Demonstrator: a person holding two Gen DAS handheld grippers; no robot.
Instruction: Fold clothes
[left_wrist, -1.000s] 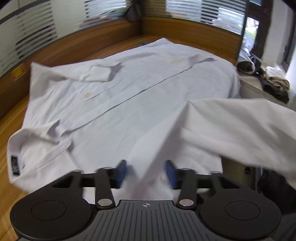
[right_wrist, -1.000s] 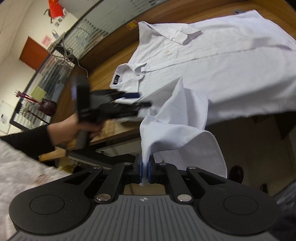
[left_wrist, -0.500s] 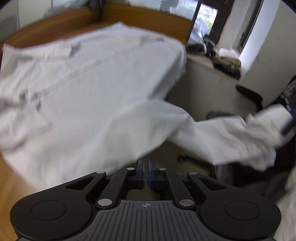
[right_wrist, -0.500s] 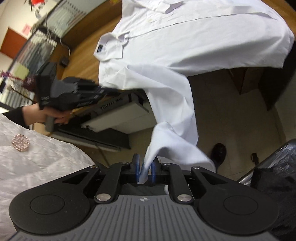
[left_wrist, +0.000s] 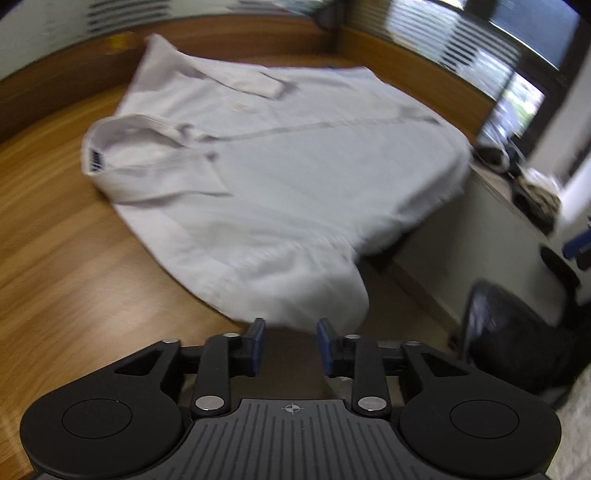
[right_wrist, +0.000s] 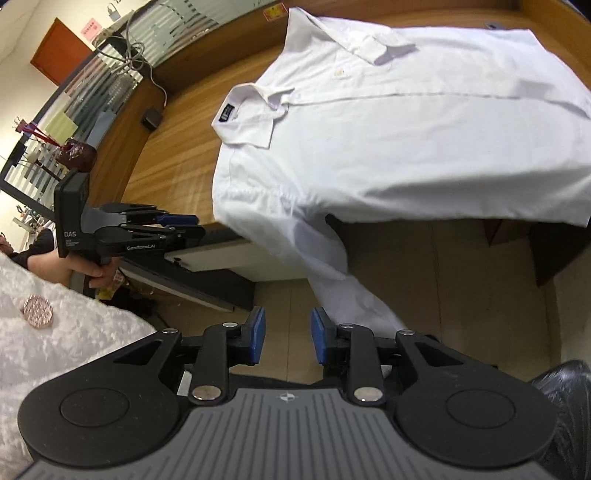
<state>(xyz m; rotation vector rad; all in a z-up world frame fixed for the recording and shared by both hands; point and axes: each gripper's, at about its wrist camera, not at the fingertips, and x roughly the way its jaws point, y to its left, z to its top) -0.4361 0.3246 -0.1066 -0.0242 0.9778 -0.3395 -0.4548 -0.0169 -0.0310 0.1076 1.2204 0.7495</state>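
Shirt (right_wrist: 406, 140), white and short-sleeved, lies spread front-up on a wooden desk (left_wrist: 55, 258), buttoned down the middle, its collar (right_wrist: 247, 114) towards the desk's open wood and its far sleeve (right_wrist: 373, 48) folded in over the chest. The near side of the garment spills past the desk edge: the hem drapes over the front lip, and the near sleeve (right_wrist: 343, 280) hangs down towards the tiled floor (right_wrist: 443, 280), probably because the shirt sits too close to the edge for that side to rest on the wood. Neither tool holds any cloth. The left gripper (left_wrist: 290, 345) hovers low at the desk edge, pointing along the surface at the nearest bulge of fabric, its blue pads well apart with the cloth just beyond them; in the right wrist view it appears from the side (right_wrist: 173, 229), carried level in the person's left hand (right_wrist: 92, 269) just off the desk. The right gripper (right_wrist: 287, 339) sits lower and further out from the desk, angled up at the shirt, its pads likewise spread wide, the dangling sleeve passing just beside its right finger without being pinched. Judging by this layout, the hanging sleeve is the part that next needs lifting and laying across the body.
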